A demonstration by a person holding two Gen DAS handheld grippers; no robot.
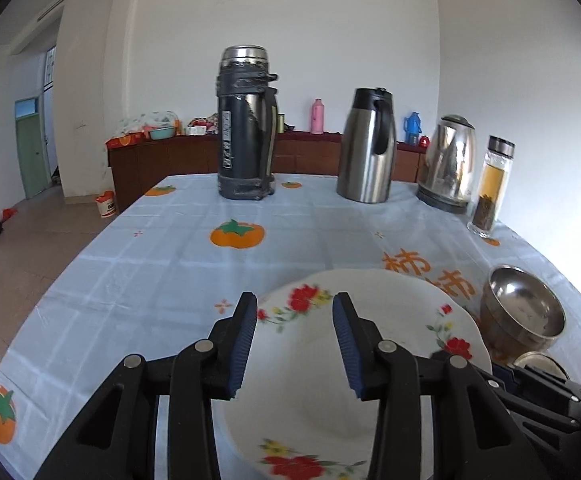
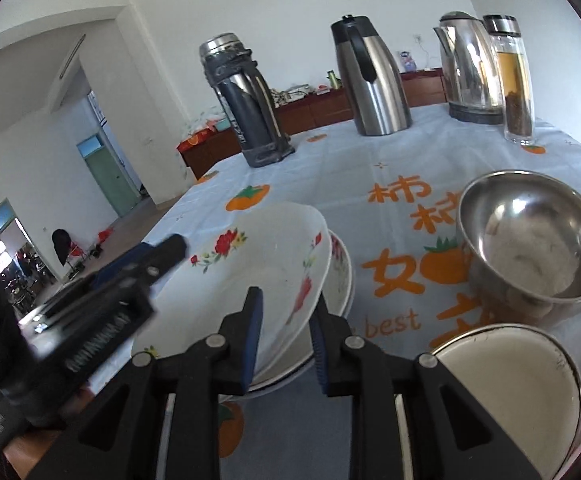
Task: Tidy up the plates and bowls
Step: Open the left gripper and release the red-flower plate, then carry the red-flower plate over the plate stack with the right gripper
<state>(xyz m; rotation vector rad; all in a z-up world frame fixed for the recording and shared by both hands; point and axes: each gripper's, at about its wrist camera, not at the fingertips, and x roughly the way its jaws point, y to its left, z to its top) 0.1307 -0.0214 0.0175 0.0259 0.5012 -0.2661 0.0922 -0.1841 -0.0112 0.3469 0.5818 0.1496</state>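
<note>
A white floral plate point(image 2: 250, 264) is tilted, its right side raised over a second floral plate point(image 2: 341, 276) that lies under it. My right gripper point(image 2: 286, 308) is shut on the tilted plate's near rim, one finger on top and one beneath. My left gripper point(image 1: 295, 300) hovers open above the same plate point(image 1: 390, 312), touching nothing; in the right wrist view the left gripper point(image 2: 172, 247) reaches in over the plate's left edge. A steel bowl point(image 2: 534, 240) point(image 1: 524, 312) stands to the right. A second bowl with a pale inside point(image 2: 510, 368) sits nearer.
At the far side of the pale blue persimmon tablecloth point(image 1: 150, 264) stand a dark thermos point(image 1: 246, 124), a steel carafe point(image 1: 368, 146), an electric kettle point(image 1: 448, 164) and a glass tea bottle point(image 1: 492, 188). The table's left edge drops to the floor.
</note>
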